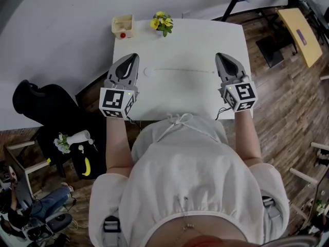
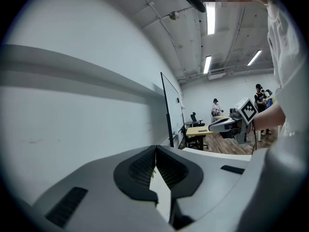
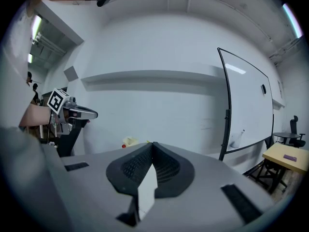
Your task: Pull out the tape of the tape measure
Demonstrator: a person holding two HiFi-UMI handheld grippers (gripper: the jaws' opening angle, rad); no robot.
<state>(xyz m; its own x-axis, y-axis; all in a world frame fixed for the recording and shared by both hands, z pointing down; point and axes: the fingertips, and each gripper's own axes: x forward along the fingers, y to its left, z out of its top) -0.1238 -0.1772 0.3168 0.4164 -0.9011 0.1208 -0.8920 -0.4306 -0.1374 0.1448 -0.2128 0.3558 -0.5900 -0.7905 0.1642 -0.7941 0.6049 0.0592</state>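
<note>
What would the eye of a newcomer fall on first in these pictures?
Two grey grippers with marker cubes, the left gripper and the right gripper, stand out over the white table, both shut and empty. Between them a pale tape measure lies with its tape drawn out; yellow flowers brighten the far edge.

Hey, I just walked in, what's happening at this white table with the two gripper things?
A person holds tongs in each hand over a white table. The tape measure lies there with its tape drawn out in a thin line. The left tongs and the right tongs are both shut and empty, one near each end of the tape. A small box and yellow flowers sit at the far edge.
</note>
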